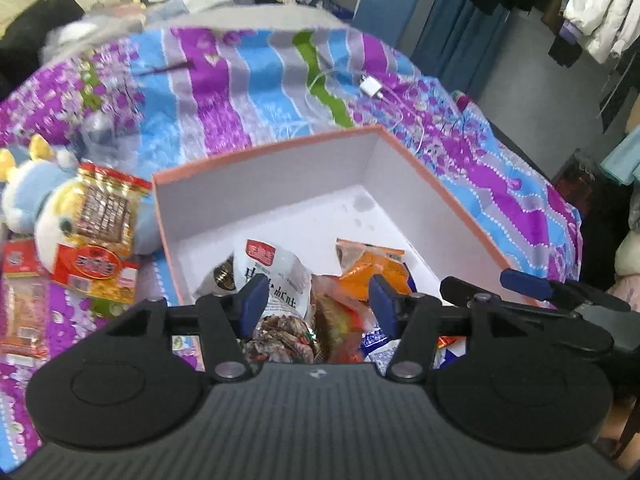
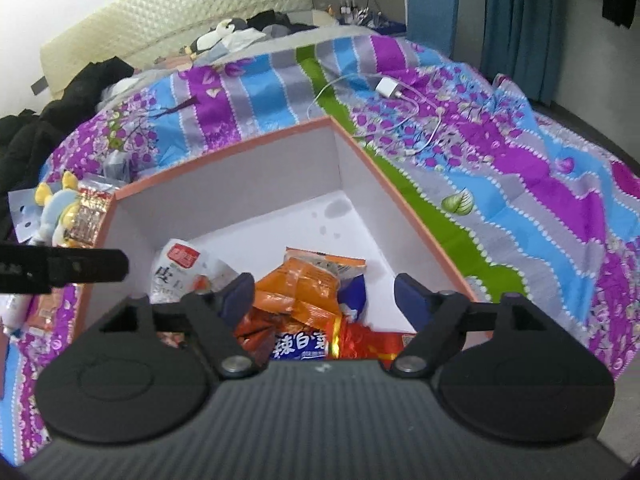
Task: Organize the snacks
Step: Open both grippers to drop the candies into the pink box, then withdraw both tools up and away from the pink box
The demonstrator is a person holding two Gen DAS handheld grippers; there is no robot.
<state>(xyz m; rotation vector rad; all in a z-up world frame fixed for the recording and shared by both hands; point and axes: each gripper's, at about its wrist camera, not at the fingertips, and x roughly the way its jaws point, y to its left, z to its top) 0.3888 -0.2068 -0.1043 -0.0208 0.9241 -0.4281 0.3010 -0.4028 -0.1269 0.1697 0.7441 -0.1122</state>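
Snack packets lay heaped in the near end of an open box [image 2: 224,168] with white walls and a salmon-pink rim, which sat on a bed covered in a purple, blue and grey striped quilt [image 2: 520,184]. Among them a white pouch [image 1: 276,268] with a red label leaned against the left wall, an orange packet [image 2: 308,280] sat beside it toward the middle, and a blue-and-white packet [image 2: 300,346] and a red foil one [image 2: 368,342] lay nearest. The far half of the box floor was bare apart from a few grey stains.

Both grippers hung over that pile, pointing down into the box. The left gripper [image 1: 316,296] had its jaws apart, holding nothing, the packets loose beneath its blue pads. The right gripper [image 2: 326,294] stood wider still, also with nothing in its grasp.

Outside the box to its left, more packets remained on the quilt: a red and gold one [image 1: 102,240] propped against a blue plush toy [image 1: 28,196], and an orange one [image 1: 22,304] flat beside it. Beyond the box a white charger [image 2: 390,88] and its cable lay on the quilt.
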